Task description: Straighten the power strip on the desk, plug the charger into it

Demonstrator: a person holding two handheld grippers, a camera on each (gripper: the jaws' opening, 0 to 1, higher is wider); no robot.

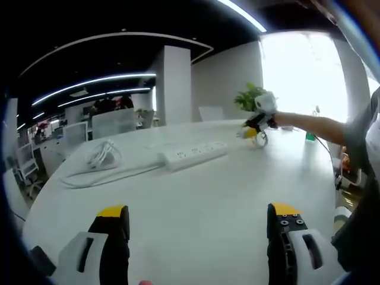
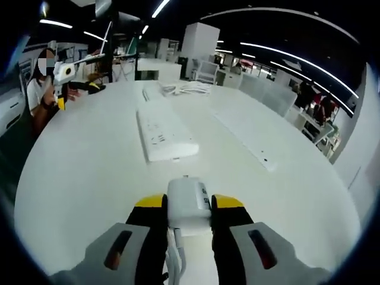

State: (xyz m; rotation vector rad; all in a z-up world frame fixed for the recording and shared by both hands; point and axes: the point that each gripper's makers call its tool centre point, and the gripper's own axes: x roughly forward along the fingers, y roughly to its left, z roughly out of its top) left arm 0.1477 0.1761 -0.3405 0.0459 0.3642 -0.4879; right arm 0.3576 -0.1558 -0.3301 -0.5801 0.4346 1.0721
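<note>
Open-plan office, dark ceiling with strip lights; a big white round desk (image 1: 196, 202) is seen. In the left gripper view the power strip (image 1: 195, 154) lies at about 12 o'clock, cable coiled at 10 o'clock. In the right gripper view the strip sits just ahead at 12 o'clock, sockets empty. Straightening looks roughly done, judged from its lie; plugging in is left. The charger (image 2: 188, 205) is pinched by the right gripper (image 2: 188, 209), near the strip's end, not yet inserted. The left gripper (image 1: 199, 217) is spread wide, nothing held, hovering above the desk.

Left gripper (image 1: 199, 221) fingers apart — right gripper (image 2: 188, 208) apparently clamped.
</note>
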